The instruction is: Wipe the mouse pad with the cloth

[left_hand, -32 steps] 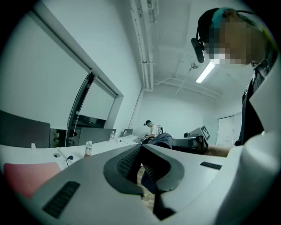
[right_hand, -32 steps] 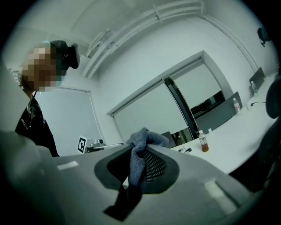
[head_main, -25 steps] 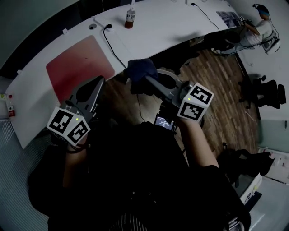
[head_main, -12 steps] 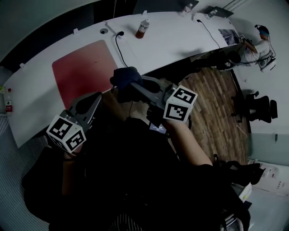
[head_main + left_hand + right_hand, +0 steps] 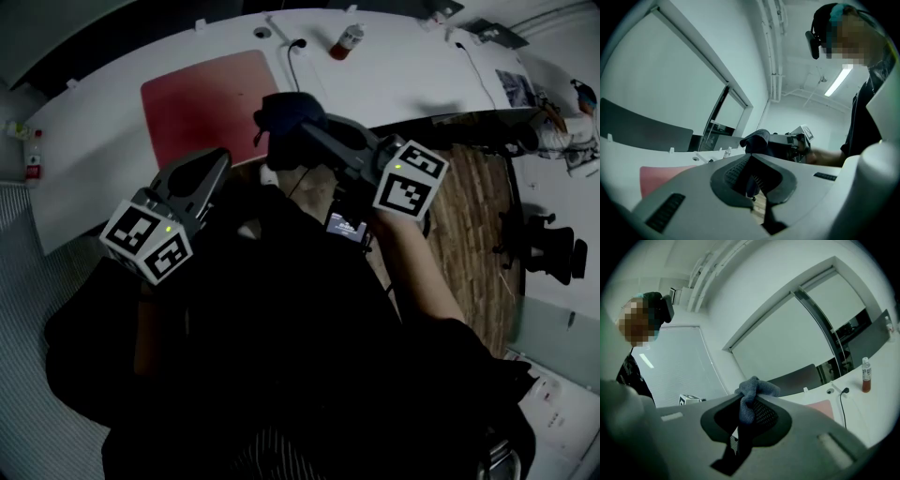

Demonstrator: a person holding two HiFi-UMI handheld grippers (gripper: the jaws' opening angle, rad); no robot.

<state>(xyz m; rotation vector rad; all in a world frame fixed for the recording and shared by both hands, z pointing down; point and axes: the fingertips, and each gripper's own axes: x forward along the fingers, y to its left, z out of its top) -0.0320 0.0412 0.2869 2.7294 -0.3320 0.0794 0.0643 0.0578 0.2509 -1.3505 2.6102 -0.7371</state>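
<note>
A red mouse pad [image 5: 208, 94] lies flat on the white desk [image 5: 103, 159]. My right gripper [image 5: 298, 131] is shut on a bunched dark blue cloth [image 5: 284, 114] and holds it in the air at the desk's near edge, just right of the pad's near corner. In the right gripper view the cloth [image 5: 752, 391] sticks up out of the jaws, with the pad [image 5: 818, 408] beyond it. My left gripper [image 5: 216, 161] hangs shut and holds nothing, just short of the desk edge below the pad. The left gripper view shows its closed tips [image 5: 751, 155], the cloth [image 5: 757, 138] and the pad [image 5: 658, 176].
A small bottle of brown liquid [image 5: 348, 40] stands at the back of the desk, right of the pad. A black cable [image 5: 292, 58] runs from a desk port over the near edge beside the pad. Wooden floor [image 5: 473, 216] and a chair [image 5: 548, 253] lie to the right.
My right gripper has carried the cloth from over the floor to the desk's near edge beside the pad. The left gripper has come closer to the desk edge. The head view has swung right.
</note>
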